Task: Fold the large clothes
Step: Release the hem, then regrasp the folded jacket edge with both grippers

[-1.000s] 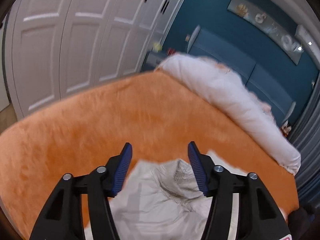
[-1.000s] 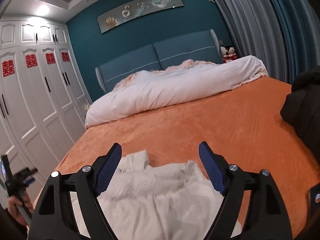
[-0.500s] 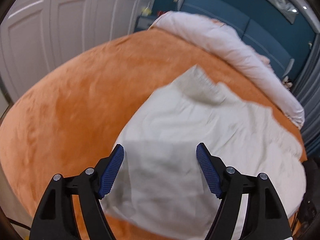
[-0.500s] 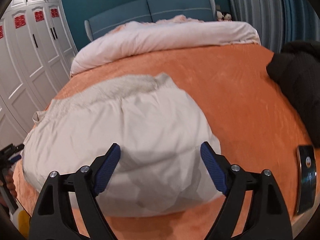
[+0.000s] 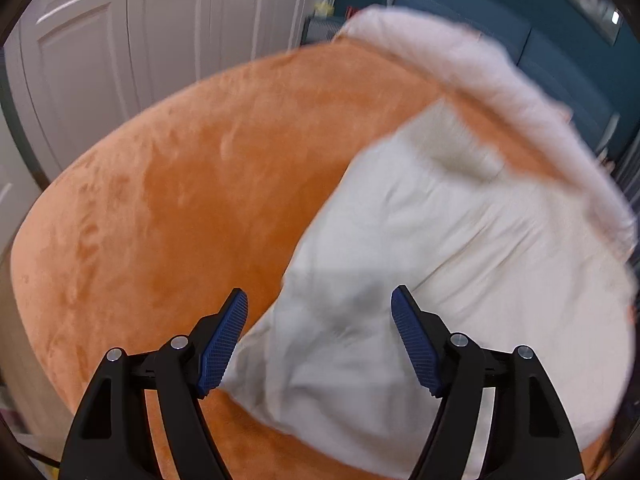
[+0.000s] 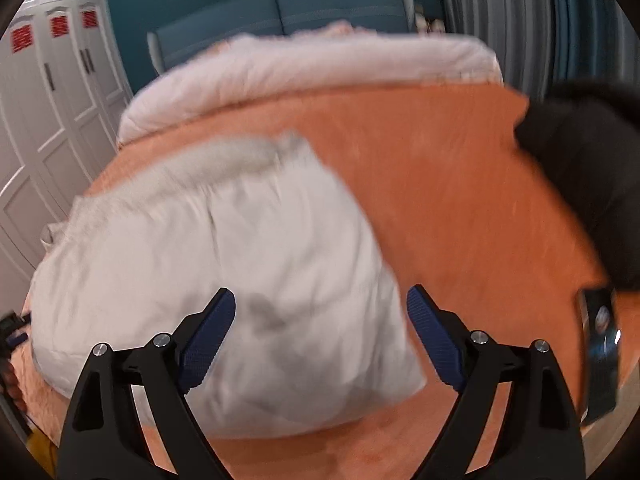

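A large white garment (image 5: 440,264) lies spread on the orange bed cover (image 5: 168,200). It also shows in the right wrist view (image 6: 224,264), with a fuzzy grey collar edge at its far side. My left gripper (image 5: 319,340) is open and empty above the garment's near left edge. My right gripper (image 6: 321,340) is open and empty above the garment's near right corner. Both views are blurred by motion.
A rolled white duvet (image 6: 312,68) lies along the blue headboard. A black garment (image 6: 592,176) sits at the bed's right edge, with a phone (image 6: 600,352) near it. White wardrobe doors (image 5: 120,40) stand to the left.
A second ago both grippers were low by the bunched garment. They have since pulled back and up with jaws wider, and the garment now lies spread on the bed.
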